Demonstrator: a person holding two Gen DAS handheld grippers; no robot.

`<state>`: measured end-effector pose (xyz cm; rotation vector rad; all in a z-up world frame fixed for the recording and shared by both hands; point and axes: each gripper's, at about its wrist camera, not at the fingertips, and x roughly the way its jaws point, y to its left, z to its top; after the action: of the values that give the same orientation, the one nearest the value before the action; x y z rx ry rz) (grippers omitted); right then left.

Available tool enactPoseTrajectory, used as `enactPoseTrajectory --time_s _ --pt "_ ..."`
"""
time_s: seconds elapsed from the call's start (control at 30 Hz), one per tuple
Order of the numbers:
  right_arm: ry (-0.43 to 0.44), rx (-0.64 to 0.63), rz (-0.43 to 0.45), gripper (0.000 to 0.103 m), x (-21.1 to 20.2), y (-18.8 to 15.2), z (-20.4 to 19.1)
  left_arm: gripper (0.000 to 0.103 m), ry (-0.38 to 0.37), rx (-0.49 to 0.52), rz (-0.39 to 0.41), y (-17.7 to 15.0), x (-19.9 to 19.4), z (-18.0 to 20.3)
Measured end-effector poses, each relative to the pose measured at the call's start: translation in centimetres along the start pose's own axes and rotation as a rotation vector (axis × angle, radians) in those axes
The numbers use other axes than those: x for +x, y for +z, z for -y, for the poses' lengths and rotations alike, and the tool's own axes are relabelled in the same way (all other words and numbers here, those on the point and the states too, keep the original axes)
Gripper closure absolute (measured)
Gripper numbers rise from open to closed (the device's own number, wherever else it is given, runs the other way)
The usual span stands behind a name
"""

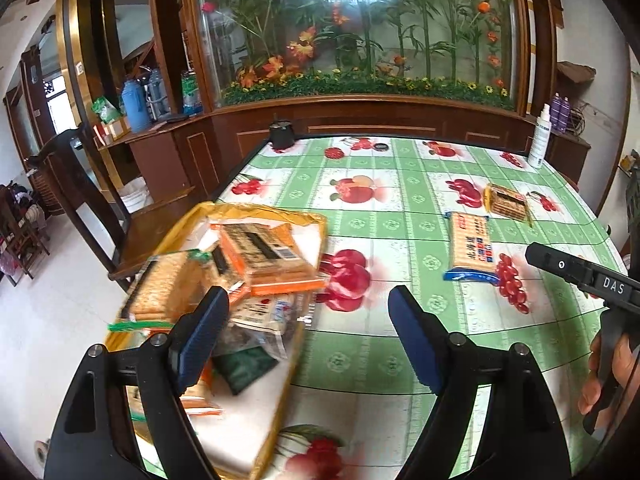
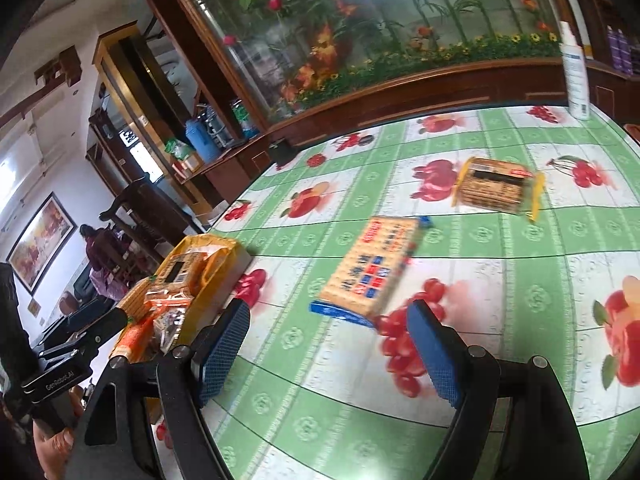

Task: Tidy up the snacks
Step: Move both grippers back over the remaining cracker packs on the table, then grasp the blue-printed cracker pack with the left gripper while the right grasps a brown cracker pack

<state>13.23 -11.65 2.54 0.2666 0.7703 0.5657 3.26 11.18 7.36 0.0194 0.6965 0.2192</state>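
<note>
Left claw point(image 1: 308, 316): blue pads apart, holding nothing, above the table's left edge
Right claw point(image 2: 328, 336): pads apart, empty, low over the tablecloth point(image 2: 500, 280)
Yellow tray point(image 1: 256, 440): under and just ahead of the left claw's left pad, piled with orange cracker packs point(image 1: 272, 260)
Blue-ended cracker pack point(image 2: 370, 268): flat on the cloth, just ahead of the right claw
Yellow-ended cracker pack point(image 2: 494, 188): farther ahead, to the right
White spray bottle point(image 2: 574, 72): upright at the far table edge
</note>
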Motion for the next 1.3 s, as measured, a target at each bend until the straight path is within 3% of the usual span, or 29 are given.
enactPoseTrajectory --time_s 0.4,0.83,1.2,1.3 --pt "-0.066 0.068 0.032 0.018 -1.2 0.2 4.5 0.021 -0.066 0.058 -0.056 -0.2 2.5 5.0" --pt "-0.137 0.117 0.054 0.017 -1.1 0.1 8.0 0.021 -0.194 0.047 -0.108 1.6 6.0 11.0" --pt "-0.191 0.189 0.141 0.014 -3.5 0.9 10.6 0.021 -0.158 0.08 -0.163 3.8 11.0 15.5" --pt "-0.186 0.194 0.15 0.014 -3.6 1.2 10.9 0.021 -0.182 0.089 -0.195 3.6 12.1 16.0"
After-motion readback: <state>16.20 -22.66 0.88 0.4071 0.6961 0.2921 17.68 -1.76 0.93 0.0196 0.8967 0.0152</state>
